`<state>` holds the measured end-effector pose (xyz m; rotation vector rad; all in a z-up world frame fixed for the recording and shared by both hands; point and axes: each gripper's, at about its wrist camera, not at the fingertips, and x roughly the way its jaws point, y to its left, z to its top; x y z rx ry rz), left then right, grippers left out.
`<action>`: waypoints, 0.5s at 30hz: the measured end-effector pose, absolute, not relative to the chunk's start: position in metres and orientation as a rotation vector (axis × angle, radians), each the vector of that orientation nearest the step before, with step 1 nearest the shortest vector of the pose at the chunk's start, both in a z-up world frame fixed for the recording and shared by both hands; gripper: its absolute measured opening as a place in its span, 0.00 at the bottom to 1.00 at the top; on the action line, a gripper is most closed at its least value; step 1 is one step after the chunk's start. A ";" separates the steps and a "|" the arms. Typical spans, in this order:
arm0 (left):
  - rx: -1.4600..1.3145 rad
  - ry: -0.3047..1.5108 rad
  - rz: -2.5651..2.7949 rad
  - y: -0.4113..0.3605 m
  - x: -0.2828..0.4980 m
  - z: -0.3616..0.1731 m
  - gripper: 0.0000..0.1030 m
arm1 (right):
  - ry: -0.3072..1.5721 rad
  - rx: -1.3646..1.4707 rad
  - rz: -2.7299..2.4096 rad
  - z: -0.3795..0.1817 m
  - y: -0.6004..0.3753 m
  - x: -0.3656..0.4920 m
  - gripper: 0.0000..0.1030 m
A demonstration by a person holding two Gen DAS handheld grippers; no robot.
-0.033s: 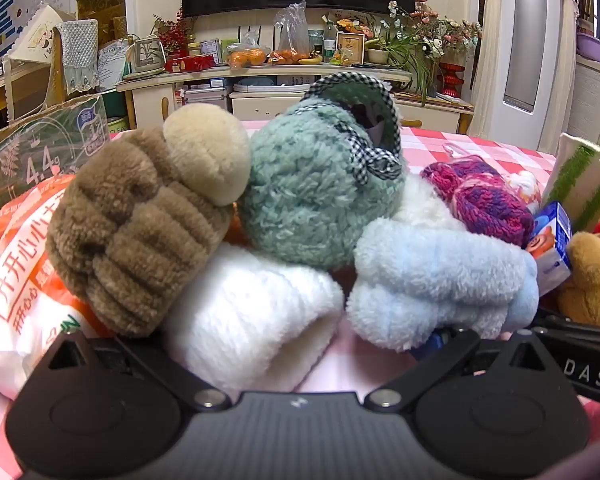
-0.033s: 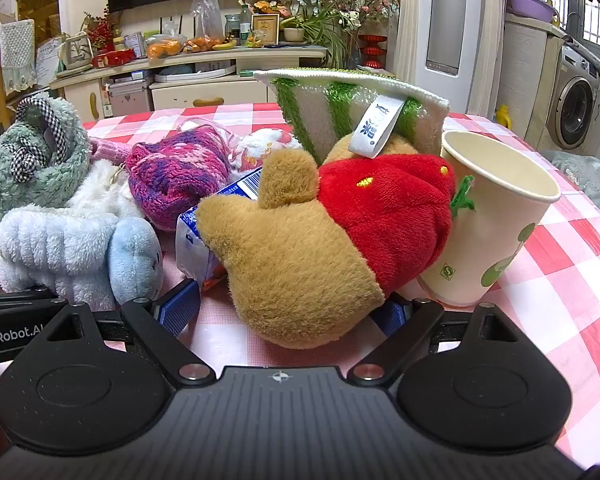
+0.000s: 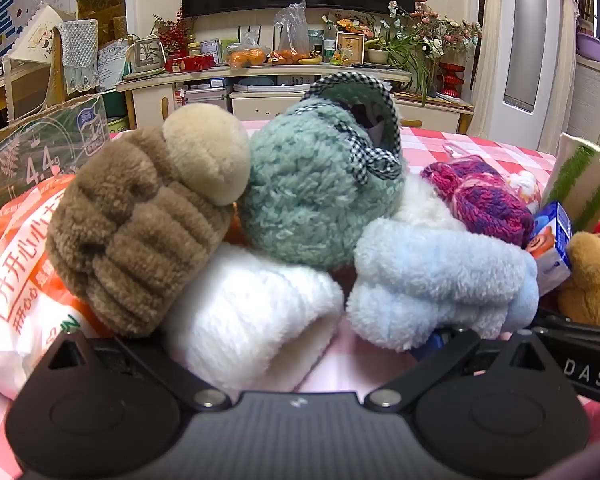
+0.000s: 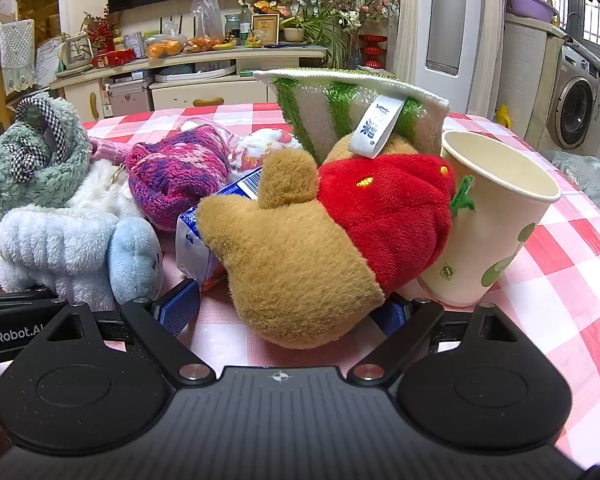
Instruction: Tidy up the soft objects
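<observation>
My left gripper (image 3: pixel 300 340) has its jaws spread as wide as they go. A white fluffy thing (image 3: pixel 256 312) lies between them, and I cannot tell if they touch it. My right gripper (image 4: pixel 286 312) is spread wide too. A tan plush (image 4: pixel 296 256) with a red part lies between its blue pads (image 4: pixel 180 310), and I cannot tell if the pads touch it.

The green pouch (image 3: pixel 320 188) sits in the middle of the pile. A brown plush (image 3: pixel 140 220) leans on its left side. The white fluffy thing is in front of the pouch. A light blue plush (image 3: pixel 440 276) lies to its right and in front. A pink and purple knit thing (image 3: pixel 484 200) is to the right of the pouch, and the tan plush is farther right still. A paper cup (image 4: pixel 492 216) stands right beside the tan plush, far from the pouch. A green striped cloth (image 4: pixel 340 112) rests on top of the tan plush.

All of it lies on a table (image 4: pixel 560 280) with a red and white check cloth. Behind the pouch is a long shelf (image 3: pixel 260 74) with fruit and flowers, and a dark screen above it. A washing machine (image 4: pixel 576 108) is far off to the right.

A bag (image 3: pixel 28 148) left of the pouch says "4.4". A white and orange pack (image 3: pixel 16 280) has Chinese writing. My right gripper's side reads "enRobot.A".
</observation>
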<state>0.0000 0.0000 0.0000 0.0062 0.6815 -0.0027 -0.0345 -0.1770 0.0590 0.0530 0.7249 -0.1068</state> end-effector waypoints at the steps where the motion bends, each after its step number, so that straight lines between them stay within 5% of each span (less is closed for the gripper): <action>1: 0.007 0.681 -0.003 0.000 0.000 0.000 1.00 | 0.725 0.053 -0.107 0.059 -0.177 -0.034 1.00; 15: 0.008 0.682 -0.016 0.001 -0.015 -0.001 0.99 | 0.723 0.051 -0.130 0.059 -0.173 -0.049 1.00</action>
